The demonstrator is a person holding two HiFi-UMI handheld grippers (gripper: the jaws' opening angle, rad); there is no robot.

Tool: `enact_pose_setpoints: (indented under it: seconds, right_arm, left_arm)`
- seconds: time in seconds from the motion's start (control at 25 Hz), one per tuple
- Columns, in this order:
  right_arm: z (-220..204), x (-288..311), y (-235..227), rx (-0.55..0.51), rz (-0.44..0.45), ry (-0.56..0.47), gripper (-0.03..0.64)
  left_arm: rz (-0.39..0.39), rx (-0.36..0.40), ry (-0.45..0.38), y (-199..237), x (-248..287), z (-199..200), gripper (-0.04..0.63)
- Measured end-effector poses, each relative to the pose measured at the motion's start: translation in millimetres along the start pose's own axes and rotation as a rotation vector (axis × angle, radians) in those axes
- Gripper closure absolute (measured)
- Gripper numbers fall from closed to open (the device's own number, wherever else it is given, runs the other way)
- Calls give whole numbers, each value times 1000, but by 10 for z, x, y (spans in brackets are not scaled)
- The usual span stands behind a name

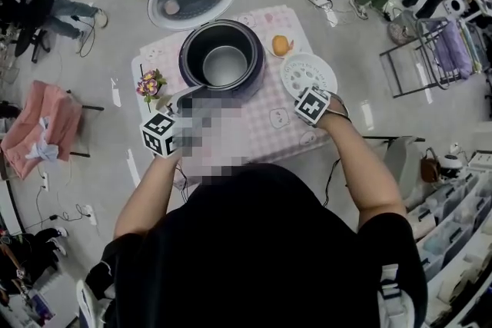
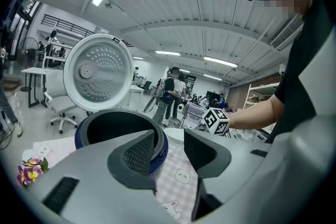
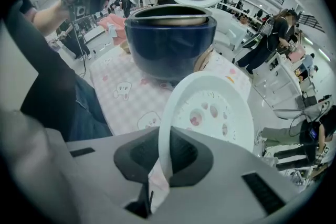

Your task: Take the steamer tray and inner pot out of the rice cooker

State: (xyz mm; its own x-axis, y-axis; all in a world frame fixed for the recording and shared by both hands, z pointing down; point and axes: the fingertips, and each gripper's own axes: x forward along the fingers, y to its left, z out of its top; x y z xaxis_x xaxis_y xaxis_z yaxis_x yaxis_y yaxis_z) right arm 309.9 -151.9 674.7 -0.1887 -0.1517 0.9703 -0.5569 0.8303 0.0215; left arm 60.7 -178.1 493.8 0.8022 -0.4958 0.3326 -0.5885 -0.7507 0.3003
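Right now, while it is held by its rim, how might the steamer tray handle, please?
The steamer tray looks like thin, perforated plastic, so it is probably light and fairly stiff. Pinched at one edge by the right gripper, it may pivot or slip.

A pink checked cloth [image 1: 269,136] carries an orange fruit [image 1: 281,45] and, well apart, a flower bunch [image 1: 151,84].
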Motion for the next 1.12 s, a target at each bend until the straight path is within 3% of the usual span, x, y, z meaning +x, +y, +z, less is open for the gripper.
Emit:
enact_pose_setpoints:
  seconds: [0.2,0.36,0.52,1.12]
  right_arm:
    - [-170,308,45,27,61,28,586]
    - [-212,448,-38,6,46,21,586]
    - [-302,632,20,13,88,50,586]
    - [-387,1059,94,-19,49,57,580]
  left_arm:
    - [22,-12,6,28,40,-38,399]
    - [39,-28,13,26,98,-88,399]
    - [48,-45,23,54,160,-143,399]
    - [62,-70,41,93,292,-271,401]
